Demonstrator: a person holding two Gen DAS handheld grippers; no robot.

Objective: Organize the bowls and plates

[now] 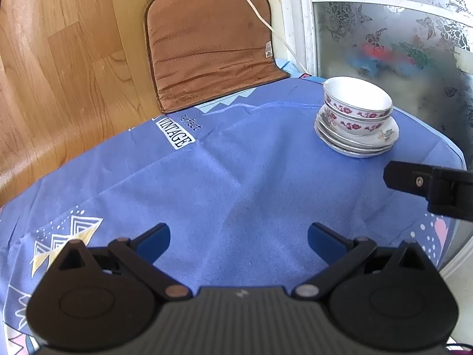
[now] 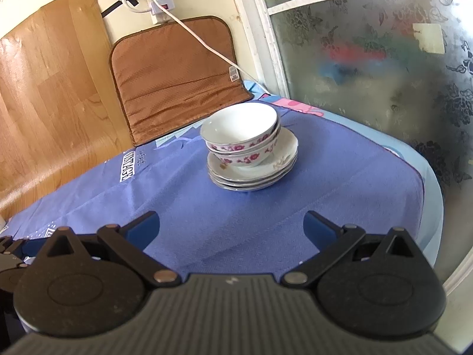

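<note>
Two white bowls with pink flowers [image 1: 356, 102] [image 2: 241, 131] sit nested on a stack of white floral plates [image 1: 359, 142] [image 2: 254, 171] on the blue tablecloth. In the left wrist view the stack is far right; in the right wrist view it is straight ahead. My left gripper [image 1: 239, 238] is open and empty, low over the cloth, well short and left of the stack. My right gripper [image 2: 231, 226] is open and empty, short of the stack. The right gripper's finger also shows in the left wrist view [image 1: 425, 185].
The blue tablecloth [image 1: 207, 183] [image 2: 340, 177] covers a table with its edge at the right. A brown cushion [image 1: 210, 47] [image 2: 174, 77] leans on the back wall. A white cable [image 2: 204, 41] hangs from a power strip. Frosted floral glass [image 2: 384, 59] stands at the right.
</note>
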